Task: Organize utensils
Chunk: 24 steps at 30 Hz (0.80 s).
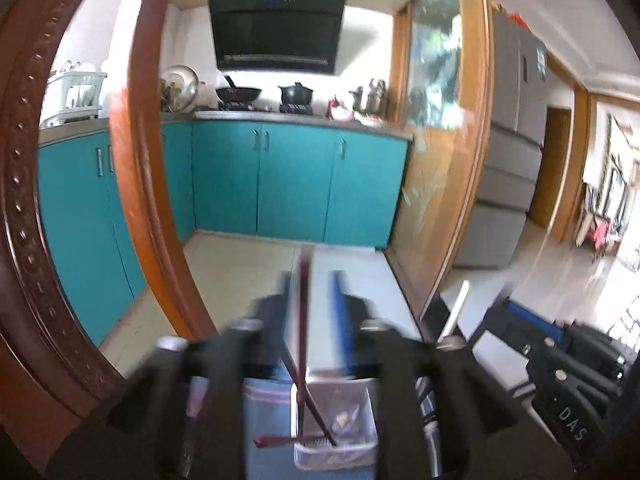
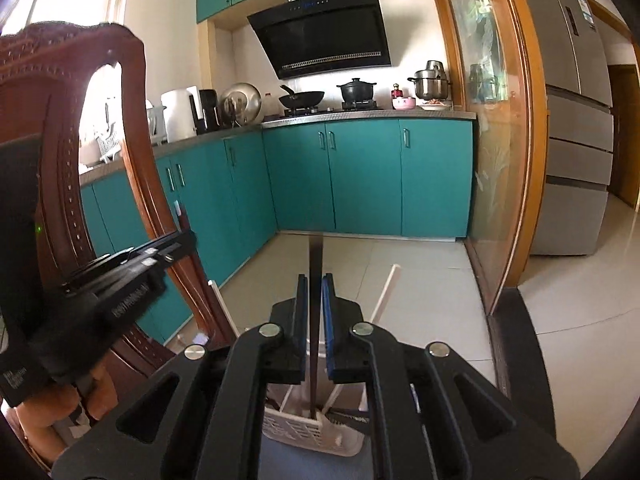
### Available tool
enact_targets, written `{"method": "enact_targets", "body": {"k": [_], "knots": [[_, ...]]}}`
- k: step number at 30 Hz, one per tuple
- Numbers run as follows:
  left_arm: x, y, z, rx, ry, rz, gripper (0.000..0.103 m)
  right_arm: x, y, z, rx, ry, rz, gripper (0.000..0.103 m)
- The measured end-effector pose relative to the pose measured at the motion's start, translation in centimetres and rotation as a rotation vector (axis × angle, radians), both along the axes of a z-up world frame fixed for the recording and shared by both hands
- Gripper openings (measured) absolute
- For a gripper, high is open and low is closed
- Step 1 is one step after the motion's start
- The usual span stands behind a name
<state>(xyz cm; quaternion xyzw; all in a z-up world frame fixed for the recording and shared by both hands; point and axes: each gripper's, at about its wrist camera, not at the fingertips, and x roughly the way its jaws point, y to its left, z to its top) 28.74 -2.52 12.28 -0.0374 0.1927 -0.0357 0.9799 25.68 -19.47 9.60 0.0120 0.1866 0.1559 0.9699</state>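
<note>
Two tools, one basket. The right tool (image 2: 315, 300) has its pads close against both sides of one dark chopstick (image 2: 315, 264), which stands upright with its lower end down in the white slotted basket (image 2: 296, 430) just under the tool's tips. The left tool (image 1: 314, 300) has its jaws apart. A dark red chopstick (image 1: 304, 280) stands in the gap, nearer the left pad, but it's too blurry to tell if it touches. Below that tool I count three dark sticks at the basket (image 1: 312, 456): two crossing into it and one lying flat across the near rim. From the right view, at least two white sticks (image 2: 385, 294) lean out past the right tool.

The basket sits on a bluish cloth (image 1: 266, 416). The surface's dark edge (image 2: 516, 344) runs right of the right tool. One carved wooden chair (image 2: 132, 168) crowds the left tool's left side. Ahead of both it's open tile floor (image 2: 420, 276), then teal cabinets (image 2: 364, 176), one range hood (image 2: 324, 32), and one grey fridge (image 2: 572, 120) off right.
</note>
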Motion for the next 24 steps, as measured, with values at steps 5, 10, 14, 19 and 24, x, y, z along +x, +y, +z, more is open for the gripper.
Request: {"method": "enact_targets", "body": {"k": [5, 10, 14, 19, 24], "knots": [[-3.9, -0.3, 1.2, 0.051, -0.052, 0.011, 0.056, -4.7, -1.6, 1.8, 0.055, -0.1, 0.007, 0.062], [-12.1, -0.5, -0.7, 0.102, -0.16, 0.097, 0.078, -11.7, -3.4, 2.3, 0.047, -0.254, -0.04, 0.092], [-18.4, -0.9, -6.0, 0.182, -0.189, 0.111, 0.094, -15.7, -4.1, -1.0, -0.013, -0.27, -0.053, 0.1], [-22.4, -0.3, -9.5, 0.188, -0.123, 0.113, 0.099, -19.0, -3.8, -7.4, -0.091, -0.193, -0.108, 0.1], [-23.6, 0.8, -10.5, 0.138, -0.093, 0.081, 0.099, -20.6, -3.2, -11.0, -0.099, -0.098, -0.114, 0.1]]}}
